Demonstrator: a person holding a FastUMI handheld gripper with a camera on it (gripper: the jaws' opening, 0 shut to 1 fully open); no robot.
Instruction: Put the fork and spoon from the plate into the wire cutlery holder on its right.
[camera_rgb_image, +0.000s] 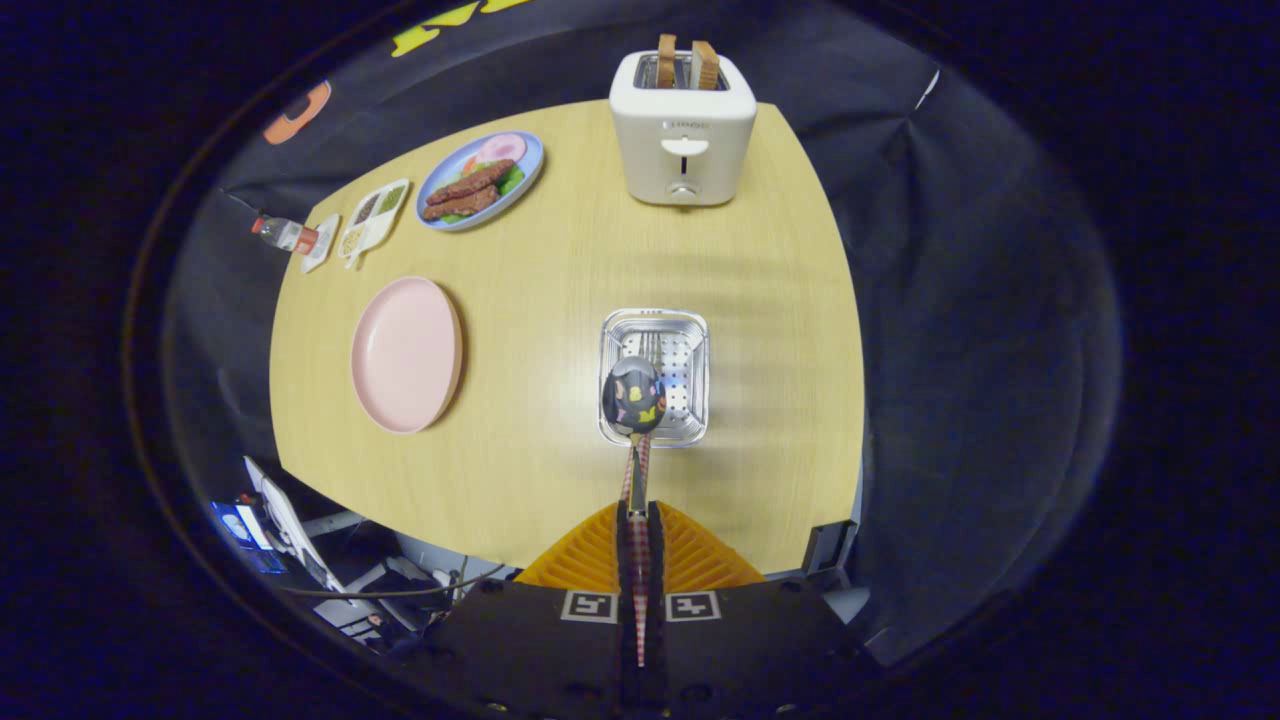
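Spoon (634, 396): dark bowl with small coloured shapes printed on it, checked handle. The handle runs back between the two fingers of the gripper (640, 512), which are clenched on it from both sides. The bowl hangs over the near left part of the wire cutlery holder (690, 372); whether it touches the wire cannot be told. Fork (652, 350): metal tines visible inside the holder, just beyond the spoon bowl.

Desk (560, 260), light wood grain, left to right. A small bottle (285, 234) with a red cap lies at the far left corner, partly over the edge. Beside it a white divided tray (372, 218) with small portions in its compartments. Next, near the far edge, a blue plate (480, 180) of food. Nearer along the left edge, the pink plate (406, 354), nothing on it. The holder sits right of the pink plate, well apart from it, toward the near edge. A white toaster (683, 128) with two slices standing up in it sits at the far edge, beyond the holder.

Bare wood lies between pink plate and holder, between holder and toaster, and from the holder to the right edge. Black cloth surrounds the desk.
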